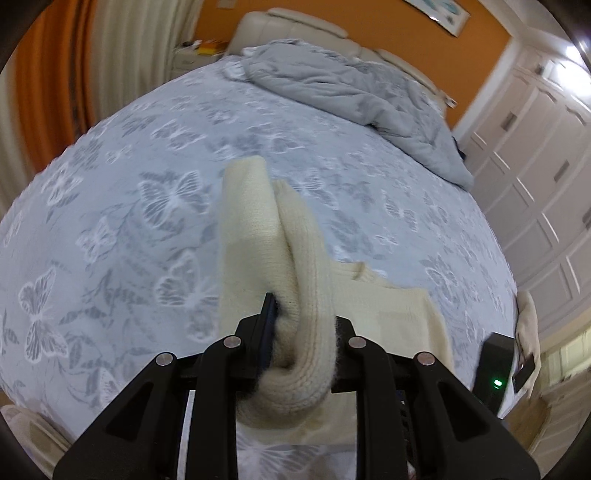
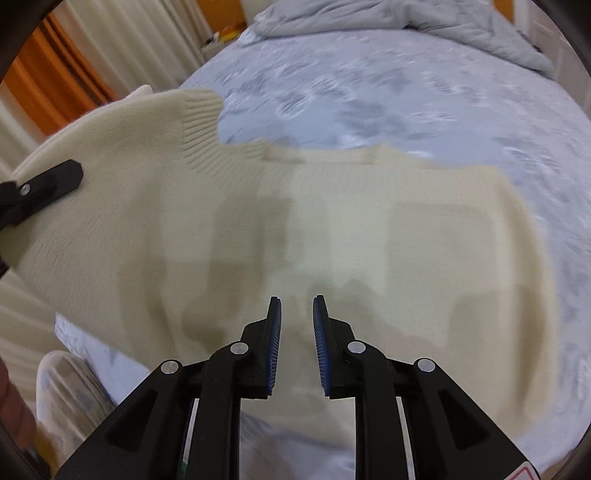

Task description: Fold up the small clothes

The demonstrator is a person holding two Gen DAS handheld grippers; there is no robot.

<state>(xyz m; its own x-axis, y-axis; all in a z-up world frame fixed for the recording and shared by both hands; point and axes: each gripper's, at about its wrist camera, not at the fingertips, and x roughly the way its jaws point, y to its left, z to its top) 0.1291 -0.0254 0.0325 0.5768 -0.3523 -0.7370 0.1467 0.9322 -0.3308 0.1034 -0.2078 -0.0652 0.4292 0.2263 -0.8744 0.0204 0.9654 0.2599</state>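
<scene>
Cream knit sweater (image 2: 332, 229): soft ribbed-cuff garment spread flat on the bed just ahead of and beneath the right gripper; one sleeve is lifted off it on the left side.
Sleeve (image 1: 291, 295): thick cream knit tube, bunched and folded over between the left gripper's fingers, its free end hanging forward and away from the jaws over the bedspread.
Left gripper (image 1: 303, 332): black two-finger tool, jaws pinching the bunched sleeve; the knit bulges out above and below the pads. In the right wrist view one black finger of it (image 2: 48, 184) shows far to the left of the right gripper, lying against the raised sleeve.
Right gripper (image 2: 297, 325): black two-finger tool with blue ribbed pads (image 2: 275, 343), jaws parted by a narrow gap with nothing between them; it hovers over the sweater's body, and whether the tips touch the knit cannot be told.
Bedspread (image 1: 129, 206): pale blue-grey cloth with white butterfly print, under the sweater and stretching ahead of both grippers.
Grey quilt (image 1: 351, 99): crumpled padded cover, far ahead of the left gripper near the cream upholstered headboard (image 1: 306, 26).
White panelled wardrobe (image 1: 535, 166): well to the right of the left gripper.
Orange curtain (image 1: 48, 74): far left of the left gripper.
Picture quality: right wrist view is motion-blurred.
</scene>
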